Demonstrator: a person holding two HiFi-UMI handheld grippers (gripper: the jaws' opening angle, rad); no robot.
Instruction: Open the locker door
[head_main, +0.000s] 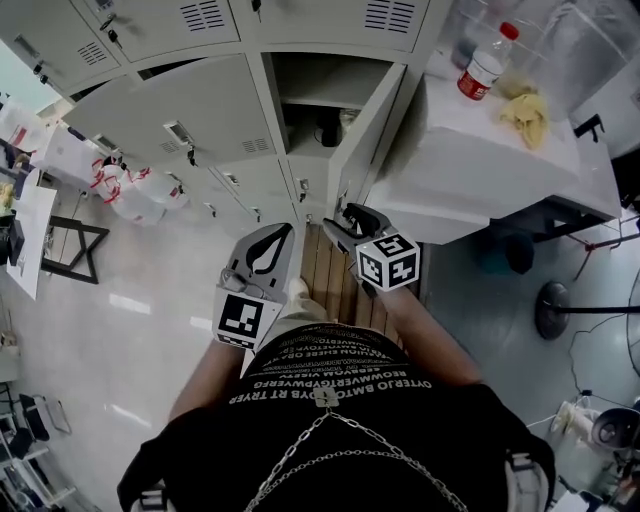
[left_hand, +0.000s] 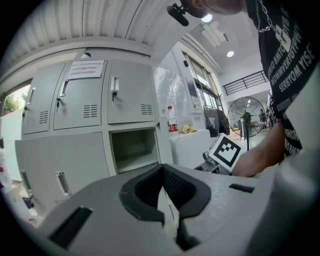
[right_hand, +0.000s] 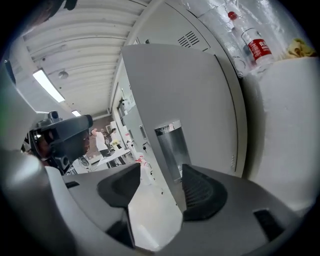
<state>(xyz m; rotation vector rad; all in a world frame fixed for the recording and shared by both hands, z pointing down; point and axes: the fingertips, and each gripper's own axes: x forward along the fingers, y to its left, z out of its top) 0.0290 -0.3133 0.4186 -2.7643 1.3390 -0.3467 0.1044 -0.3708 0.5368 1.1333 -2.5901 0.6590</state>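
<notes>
A bank of grey lockers (head_main: 190, 120) faces me. One locker door (head_main: 372, 130) in the middle row is swung out towards me, and its compartment (head_main: 318, 110) shows dark things inside. My right gripper (head_main: 340, 225) is low beside that door's free edge. In the right gripper view the door (right_hand: 190, 100) and its recessed metal handle (right_hand: 171, 145) fill the frame, and the right gripper (right_hand: 157, 182) is open, with the door's edge close to the right-hand pad (right_hand: 202, 192). My left gripper (head_main: 285, 232) hangs further left, shut and holding nothing; it (left_hand: 162, 187) points at the open compartment (left_hand: 132, 147).
A white cabinet (head_main: 470, 170) stands right of the open door, bearing a red-labelled bottle (head_main: 485, 65) and a yellow cloth (head_main: 528, 115). A fan stand (head_main: 555, 310) is on the floor at right. Tied plastic bags (head_main: 125, 190) lie by the lockers at left. I stand on wooden slats (head_main: 330, 275).
</notes>
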